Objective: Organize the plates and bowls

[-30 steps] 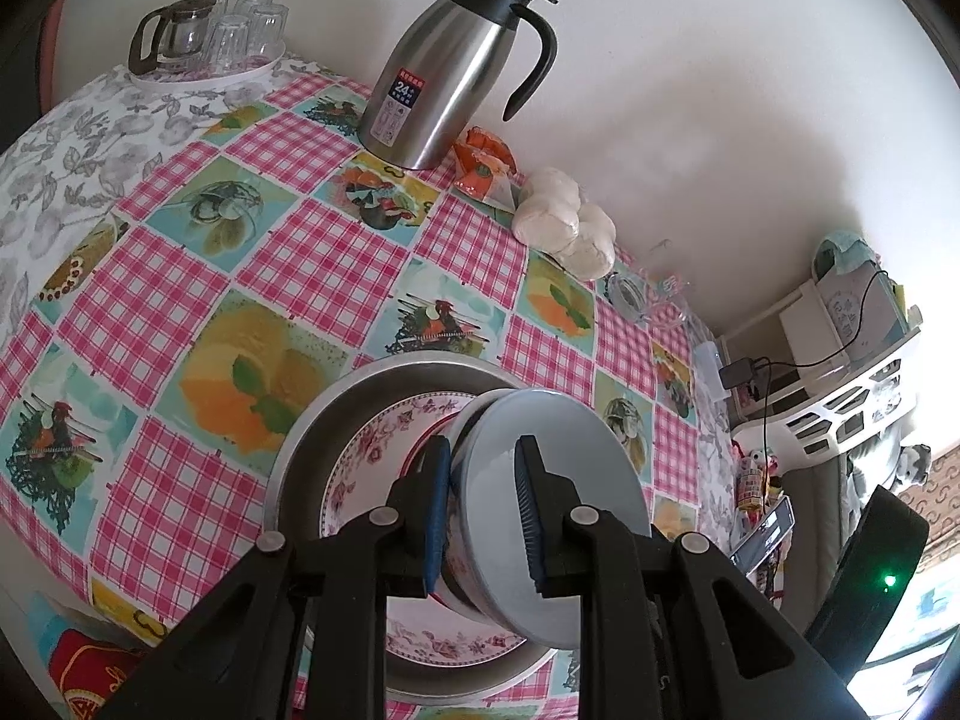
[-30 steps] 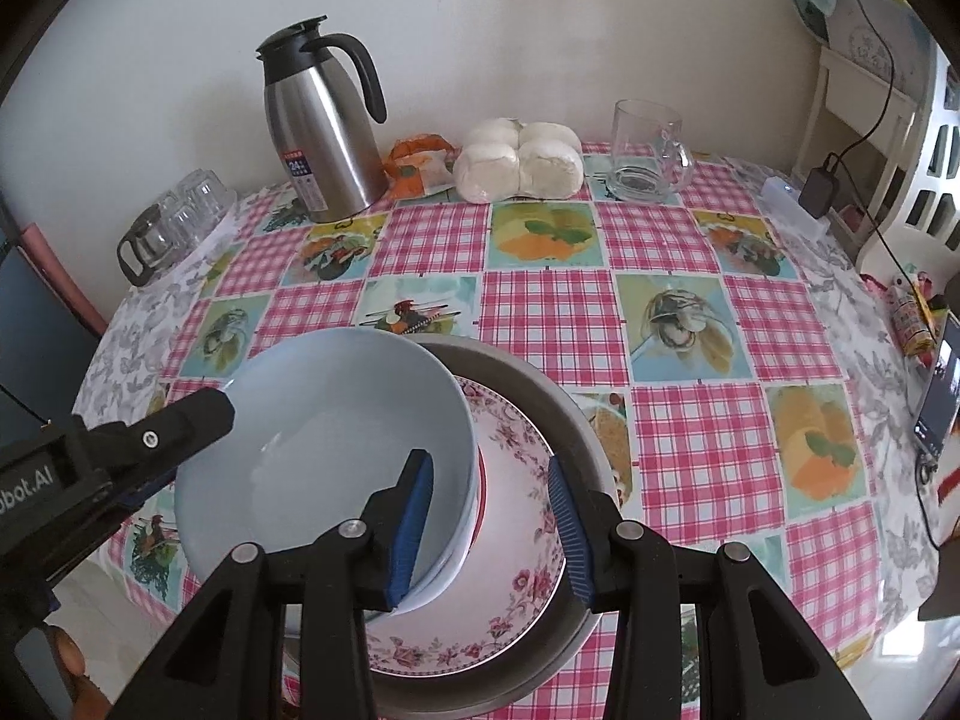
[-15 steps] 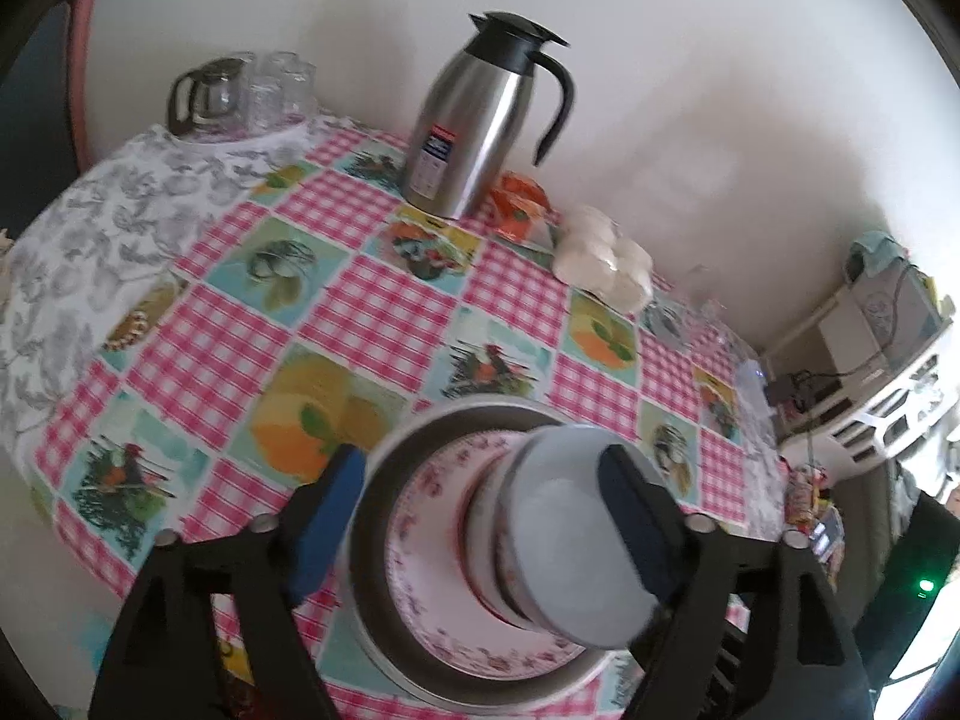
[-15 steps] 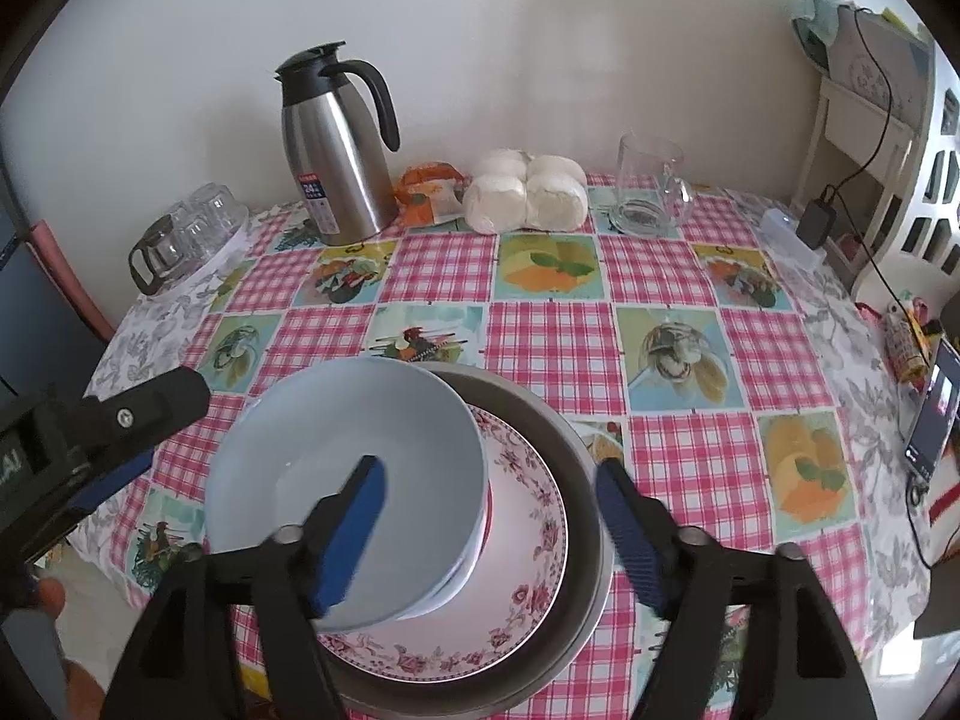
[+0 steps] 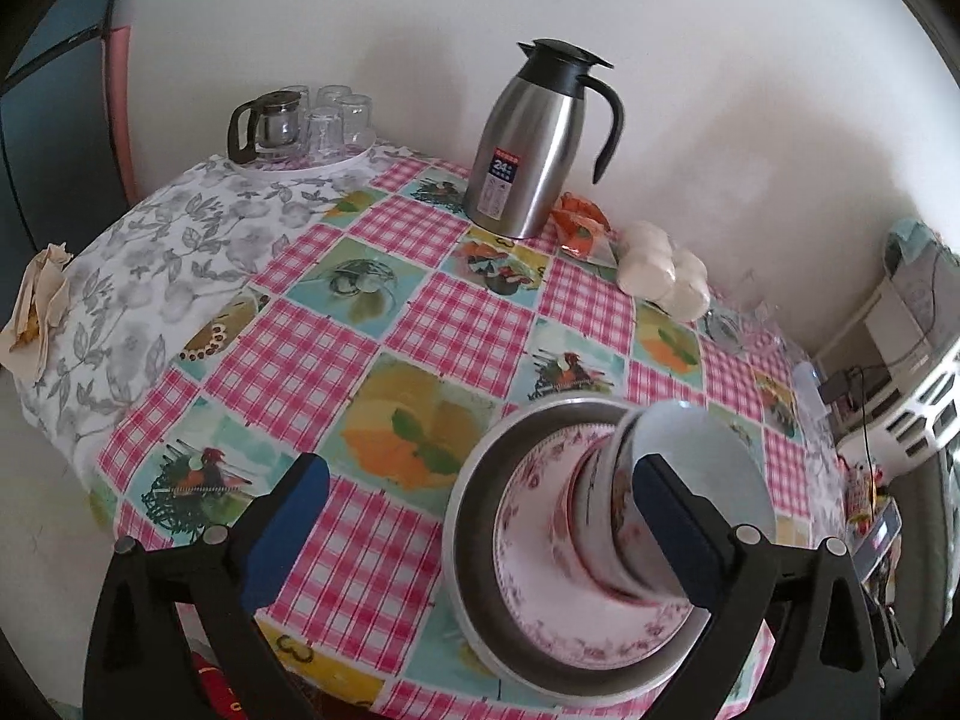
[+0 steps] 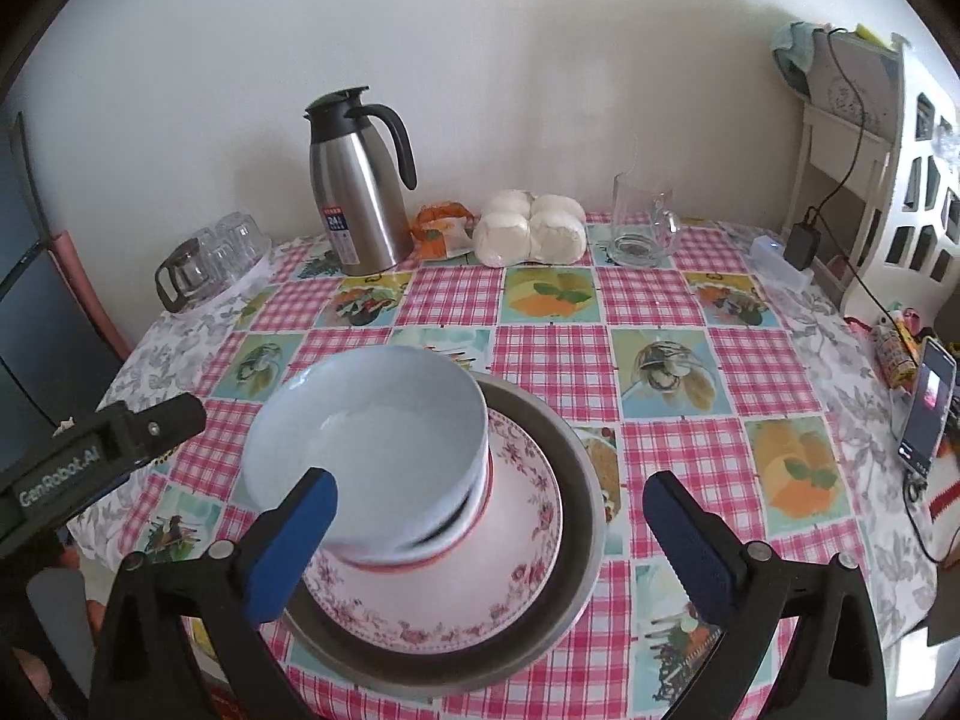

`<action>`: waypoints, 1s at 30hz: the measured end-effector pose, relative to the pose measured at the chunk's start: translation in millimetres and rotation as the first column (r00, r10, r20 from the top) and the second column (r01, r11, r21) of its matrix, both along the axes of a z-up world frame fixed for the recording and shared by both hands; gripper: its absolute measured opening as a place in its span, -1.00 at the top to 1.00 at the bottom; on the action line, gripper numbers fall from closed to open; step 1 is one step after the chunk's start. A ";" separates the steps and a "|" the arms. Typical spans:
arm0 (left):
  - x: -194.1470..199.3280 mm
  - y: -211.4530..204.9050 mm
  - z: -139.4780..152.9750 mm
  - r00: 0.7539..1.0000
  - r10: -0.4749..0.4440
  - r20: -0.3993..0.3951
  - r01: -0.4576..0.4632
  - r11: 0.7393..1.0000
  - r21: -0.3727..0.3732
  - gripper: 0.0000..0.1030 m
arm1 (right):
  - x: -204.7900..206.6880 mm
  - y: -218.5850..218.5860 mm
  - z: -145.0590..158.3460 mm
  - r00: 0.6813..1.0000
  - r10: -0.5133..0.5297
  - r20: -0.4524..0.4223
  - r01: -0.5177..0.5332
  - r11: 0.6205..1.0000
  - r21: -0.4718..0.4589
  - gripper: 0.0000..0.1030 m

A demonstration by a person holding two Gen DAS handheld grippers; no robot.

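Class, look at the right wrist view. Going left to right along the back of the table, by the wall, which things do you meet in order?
glass teapot and cups → steel thermos jug → orange snack packet → pack of white buns → clear glass mug

The left hand-held gripper (image 5: pixel 480 525) has its jaws spread wide, blue-padded fingers (image 5: pixel 285 531) far apart and holding nothing. The right hand-held gripper (image 6: pixel 489 543) is likewise spread wide and holds nothing. In the right wrist view, the left one's black body reaches in from the left edge.
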State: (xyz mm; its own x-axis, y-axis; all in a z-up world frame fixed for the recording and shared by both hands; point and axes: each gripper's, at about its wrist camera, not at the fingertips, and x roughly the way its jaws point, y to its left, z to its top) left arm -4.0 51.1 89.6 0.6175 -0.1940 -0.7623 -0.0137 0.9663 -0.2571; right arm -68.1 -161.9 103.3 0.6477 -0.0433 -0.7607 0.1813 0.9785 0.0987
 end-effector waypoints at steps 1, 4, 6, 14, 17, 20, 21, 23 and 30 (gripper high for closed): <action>-3.7 -0.4 -0.6 1.000 -0.008 0.006 0.008 1.000 0.006 -0.96 | -5.7 0.4 -0.8 1.000 0.000 0.007 0.000 1.000 -0.003 -1.00; -14.7 -1.5 -3.9 1.000 -0.025 0.015 0.025 0.999 0.027 -0.96 | -26.1 1.7 -6.6 1.000 -0.001 0.021 0.002 1.000 -0.008 -1.00; -23.2 0.5 -6.2 1.000 -0.023 0.022 0.022 0.999 0.030 -0.96 | -36.3 1.7 -10.9 1.000 -0.001 0.027 0.001 1.000 -0.005 -1.00; -39.0 3.3 -21.1 0.999 -0.020 -0.027 0.021 0.998 0.066 -0.96 | -55.7 -2.3 -45.2 0.998 -0.025 -0.054 0.025 1.000 -0.001 -1.00; -41.1 2.6 -28.0 0.997 -0.025 -0.068 0.031 0.997 0.078 -0.96 | -55.0 -3.1 -56.4 0.994 -0.037 -0.103 0.035 0.999 -0.019 -1.00; -42.9 -2.3 -39.0 0.990 -0.057 -0.125 0.069 0.993 0.095 -0.96 | -54.2 -5.1 -65.1 0.988 -0.046 -0.148 0.042 0.999 -0.029 -1.00; -43.6 -4.8 -43.0 0.987 -0.067 -0.146 0.083 0.991 0.104 -0.96 | -54.2 -5.8 -67.2 0.986 -0.048 -0.158 0.044 0.999 -0.029 -1.00; -44.1 -10.8 -51.0 0.978 -0.096 -0.186 0.119 0.986 0.117 -0.96 | -53.9 -7.4 -70.9 0.983 -0.055 -0.176 0.051 0.998 -0.028 -1.00; -55.5 -30.4 -61.6 0.965 -0.147 -0.219 0.192 0.961 0.201 -0.96 | -55.8 -13.8 -77.1 0.974 -0.076 -0.211 0.071 0.997 -0.029 -1.00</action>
